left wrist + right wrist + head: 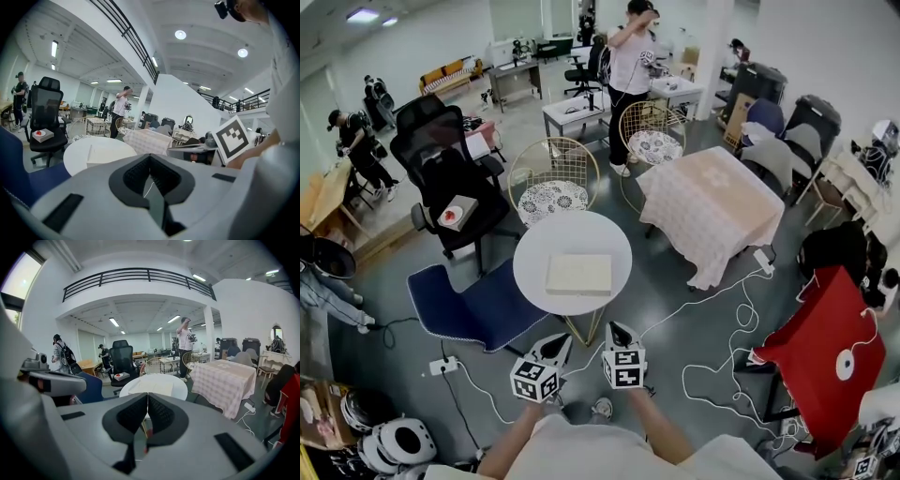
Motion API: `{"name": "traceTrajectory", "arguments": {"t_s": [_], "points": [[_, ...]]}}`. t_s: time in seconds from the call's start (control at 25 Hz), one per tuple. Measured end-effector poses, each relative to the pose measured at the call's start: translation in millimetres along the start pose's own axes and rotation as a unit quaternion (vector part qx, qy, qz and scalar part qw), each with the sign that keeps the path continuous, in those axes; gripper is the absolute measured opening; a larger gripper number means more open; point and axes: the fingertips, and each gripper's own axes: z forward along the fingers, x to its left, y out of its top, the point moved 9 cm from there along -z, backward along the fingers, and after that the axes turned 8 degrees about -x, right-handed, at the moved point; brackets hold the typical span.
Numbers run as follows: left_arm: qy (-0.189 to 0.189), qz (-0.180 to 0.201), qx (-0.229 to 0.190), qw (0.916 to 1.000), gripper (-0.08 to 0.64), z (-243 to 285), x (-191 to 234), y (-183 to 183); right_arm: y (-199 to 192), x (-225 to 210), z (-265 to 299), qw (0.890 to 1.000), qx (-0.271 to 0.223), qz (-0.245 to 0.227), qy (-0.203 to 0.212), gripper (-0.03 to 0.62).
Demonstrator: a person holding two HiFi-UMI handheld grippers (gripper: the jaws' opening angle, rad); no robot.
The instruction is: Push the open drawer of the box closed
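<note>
- The left gripper (150, 159) has its jaws pressed together, with nothing between them.
- The right gripper (147, 398) likewise has its jaws closed on nothing.
- Both are held side by side, low before the person, short of the round white bench (534, 246) and touching neither it nor the box.
- The box (578, 274), flat and cream, lies at the middle of that bench; its drawer cannot be made out.
- A blue chair (464, 305) stands just left of the bench, and a checked-cloth table (717, 202) stands to its right.
</note>
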Motion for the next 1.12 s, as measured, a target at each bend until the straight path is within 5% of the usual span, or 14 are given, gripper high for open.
{"name": "traceTrajectory", "arguments": {"t_s": [0.48,1.12], "points": [[-0.021,-0.002,0.000,0.9998,0.012,-29,-14,-7,-26,36,-56,1.000,-0.001,0.001,-0.008,0.017],[-0.055,-0.010,0.001,0.9984,0.012,-148,-37,-36,-58,147,-142,1.000,-0.004,-0.009,-0.019,0.015]]}}
